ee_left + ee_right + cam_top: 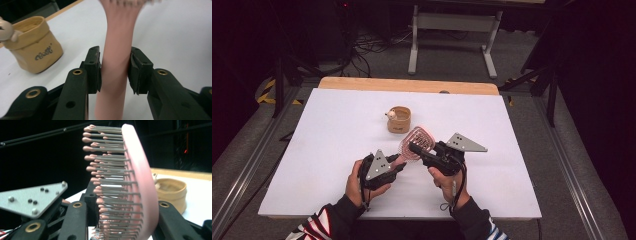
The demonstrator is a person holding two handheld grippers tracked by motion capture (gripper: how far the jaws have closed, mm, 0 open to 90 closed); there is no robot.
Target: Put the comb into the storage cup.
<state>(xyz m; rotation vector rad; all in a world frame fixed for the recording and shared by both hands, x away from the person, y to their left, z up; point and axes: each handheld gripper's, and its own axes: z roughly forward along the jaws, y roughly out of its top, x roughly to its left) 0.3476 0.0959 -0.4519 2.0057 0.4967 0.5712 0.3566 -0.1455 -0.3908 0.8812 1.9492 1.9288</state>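
Observation:
A pink hairbrush (418,140) is held above the white table (327,130), between both hands. My left gripper (401,164) is shut on its handle (116,62), which runs up between the two pads in the left gripper view. My right gripper (413,147) closes across the brush head (140,182): the bristle tips meet the left pad, and the pink back hides the right pad. The left gripper's grey plate (32,197) shows at the lower left of the right gripper view.
A tan fabric pouch (399,120) with a small pale figure on its rim stands just beyond the brush, also seen as the pouch (35,47) and the pouch (172,191). A wooden strip (407,85) borders the table's far edge.

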